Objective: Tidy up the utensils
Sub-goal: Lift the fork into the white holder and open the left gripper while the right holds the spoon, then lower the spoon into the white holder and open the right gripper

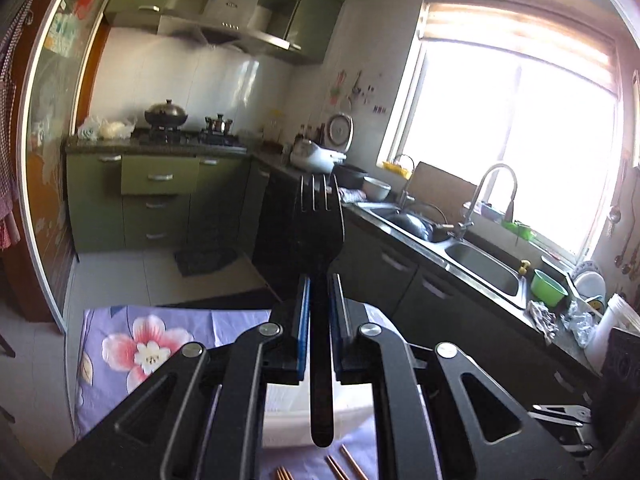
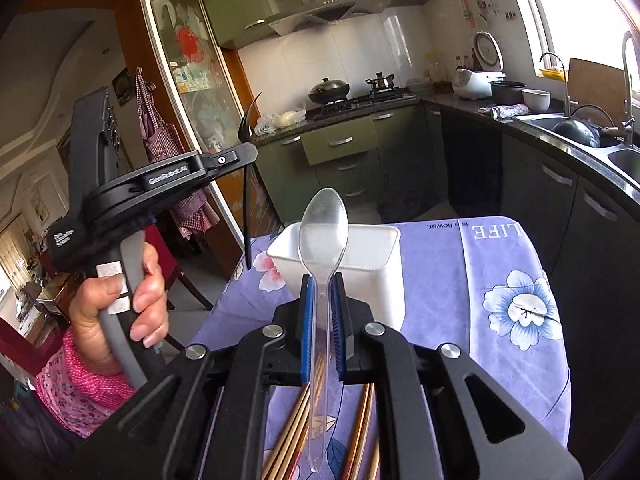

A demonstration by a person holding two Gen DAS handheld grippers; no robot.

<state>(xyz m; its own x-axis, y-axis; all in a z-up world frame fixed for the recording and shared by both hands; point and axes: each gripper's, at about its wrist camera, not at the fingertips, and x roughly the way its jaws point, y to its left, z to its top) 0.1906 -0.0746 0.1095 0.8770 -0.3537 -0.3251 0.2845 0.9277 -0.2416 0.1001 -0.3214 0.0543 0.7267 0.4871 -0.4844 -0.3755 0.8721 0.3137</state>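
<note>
The left claw [image 1: 319,312] was closed on a black plastic fork [image 1: 320,236], its blue pads [image 1: 304,312] pressed against the handle on both sides. The fork stood upright between them, its tines rising well above the fingertips and the end of its handle hanging below, over the white container [image 1: 288,412] that sat on the floral-clothed surface [image 1: 132,344]. In the right wrist view the same fork [image 2: 247,184] appeared edge-on as a thin dark curve gripped in the left claw [image 2: 244,156], held up to the left of the container and above the edge of the surface, with the person's left hand [image 2: 120,308] wrapped around the grey handle.

The right claw [image 2: 323,320] was closed on a clear plastic spoon [image 2: 323,248]. The blue pads [image 2: 307,328] clamped the spoon's stem; its bowl stood up past the fingertips, in front of the white container [image 2: 372,264], and the stem ran down between the fingers towards the camera. Beneath that claw, several wooden chopsticks [image 2: 296,420] lay on the purple cloth, near the container's front side. More chopstick tips [image 1: 340,468] showed at the bottom of the left wrist view, below the fork's handle end.
</note>
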